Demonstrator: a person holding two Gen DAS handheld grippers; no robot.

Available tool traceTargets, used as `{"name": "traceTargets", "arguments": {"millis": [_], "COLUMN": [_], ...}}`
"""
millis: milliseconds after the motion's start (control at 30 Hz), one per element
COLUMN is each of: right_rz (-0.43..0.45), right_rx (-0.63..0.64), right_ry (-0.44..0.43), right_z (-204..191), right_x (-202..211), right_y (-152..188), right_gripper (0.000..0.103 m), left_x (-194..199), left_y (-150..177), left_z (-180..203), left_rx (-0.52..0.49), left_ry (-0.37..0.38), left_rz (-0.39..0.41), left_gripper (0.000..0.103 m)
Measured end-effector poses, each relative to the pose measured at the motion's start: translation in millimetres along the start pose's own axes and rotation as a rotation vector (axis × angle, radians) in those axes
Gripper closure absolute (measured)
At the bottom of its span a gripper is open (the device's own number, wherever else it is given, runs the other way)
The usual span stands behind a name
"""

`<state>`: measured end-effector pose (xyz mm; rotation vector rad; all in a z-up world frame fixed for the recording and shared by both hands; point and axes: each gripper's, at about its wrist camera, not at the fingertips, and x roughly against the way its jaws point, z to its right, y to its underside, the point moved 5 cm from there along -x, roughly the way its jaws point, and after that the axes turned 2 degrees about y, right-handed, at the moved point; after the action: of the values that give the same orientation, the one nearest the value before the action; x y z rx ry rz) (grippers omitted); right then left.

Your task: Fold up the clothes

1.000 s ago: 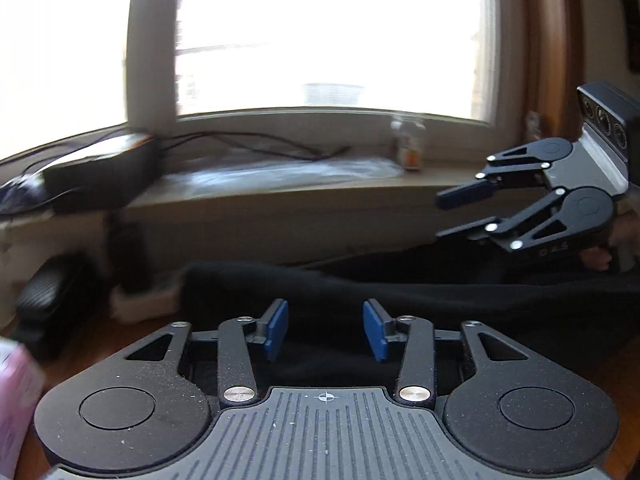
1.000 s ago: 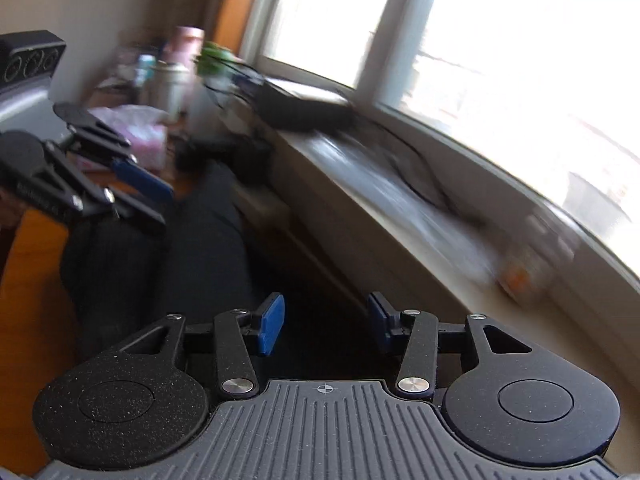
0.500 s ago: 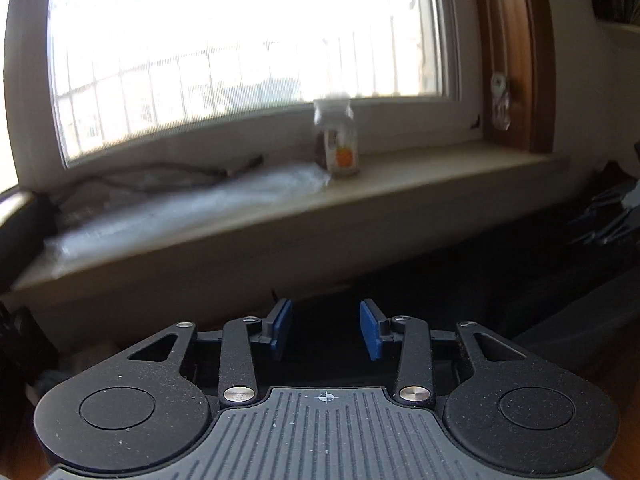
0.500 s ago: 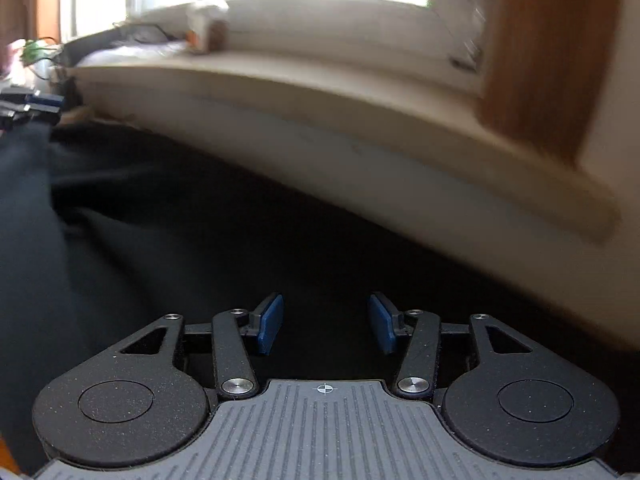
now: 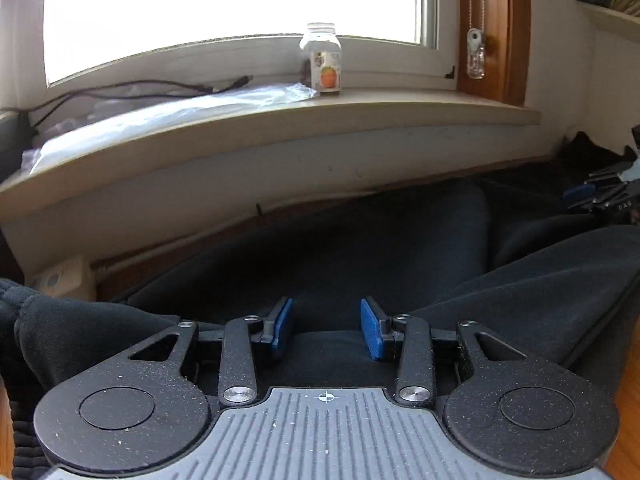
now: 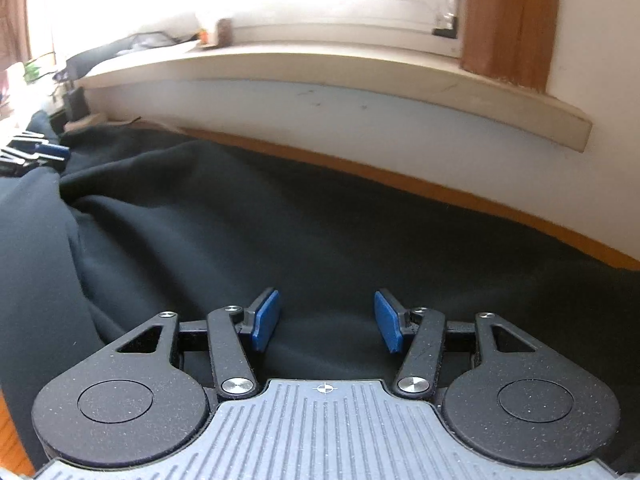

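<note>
Showing jar (image 5: 323, 60) sharply, left view only

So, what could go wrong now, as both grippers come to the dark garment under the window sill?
1. The dark garment lies bunched in thick folds; the right gripper, jaws open with nothing between them, may pinch several layers.
2. The left gripper, also open, may catch only a ridge near the ribbed cuff.
3. Lifting cloth high could knock the small bottle on the sill.

Left gripper (image 5: 326, 328) angled downward, blue pads parted, nothing pinched, jaws lately opening. Right gripper (image 6: 327, 322) likewise tilted down, pads wider apart, gap empty.
</note>
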<state>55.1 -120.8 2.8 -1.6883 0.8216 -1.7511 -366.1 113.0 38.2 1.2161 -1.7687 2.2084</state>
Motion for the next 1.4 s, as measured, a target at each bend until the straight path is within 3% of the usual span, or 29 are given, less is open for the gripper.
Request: {"name": "traceTargets", "arguments": {"millis": [167, 267, 433, 533, 667, 800, 900, 1033, 1167, 1267, 1333, 1400], "right_rz": [0.015, 0.032, 0.046, 0.051, 0.059, 0.065, 0.071, 0.085, 0.079, 0.084, 0.106, 0.153], "right_rx": [0.027, 0.008, 0.000, -0.014, -0.034, -0.058, -0.080, -0.084, -0.084, -0.094, -0.109, -0.148], "right_ry": [-0.013, -0.021, -0.020, -0.027, -0.039, -0.060, -0.078, -0.083, -0.089, -0.090, -0.082, -0.088], "right_z": [-16.7, -8.9, -6.8, -5.5, -4.8, -1.4, 0.9, 0.3, 0.5, 1.8, 4.2, 10.4], "right_x": [19.3, 27.8, 33.5, 33.7, 35.1, 35.7, 36.6, 37.8, 36.4, 37.1, 40.6, 49.2], "right_y": [-0.3, -0.2, 1.1, 0.0, 1.1, 0.5, 0.3, -0.6, -1.2, -1.1, -1.4, -1.5], "right_gripper": [0.050, 0.049, 0.049, 0.049, 0.048, 0.048, 0.048, 0.048, 0.047, 0.046, 0.043, 0.042], "left_x": [18.2, 17.1, 13.6, -4.9, -41.1, -66.9, -57.2, -29.6, -33.9, -32.9, -30.3, -29.4], "left_y": [10.6, -0.8, -33.8, -53.2, -59.1, -53.9, -57.6, -68.1, -61.2, -64.2, -71.0, -79.0], "left_z": [-6.7, -5.3, -0.5, -4.2, -15.6, -23.6, -31.2, -41.2, -29.3, -15.7, -2.1, 15.8], "left_rx": [0.026, 0.029, -0.036, -0.101, -0.139, -0.141, -0.112, -0.061, -0.098, -0.118, -0.114, -0.121], "left_ry": [0.017, -0.003, -0.059, -0.084, -0.069, -0.009, -0.039, -0.111, -0.167, -0.183, -0.140, -0.106], "left_rz": [-0.014, -0.034, -0.006, -0.043, -0.179, -0.304, -0.261, -0.125, -0.140, -0.102, -0.048, -0.011], "left_gripper": [0.061, 0.059, 0.043, 0.035, 0.034, 0.048, 0.097, 0.096, 0.086, 0.063, 0.040, 0.036]}}
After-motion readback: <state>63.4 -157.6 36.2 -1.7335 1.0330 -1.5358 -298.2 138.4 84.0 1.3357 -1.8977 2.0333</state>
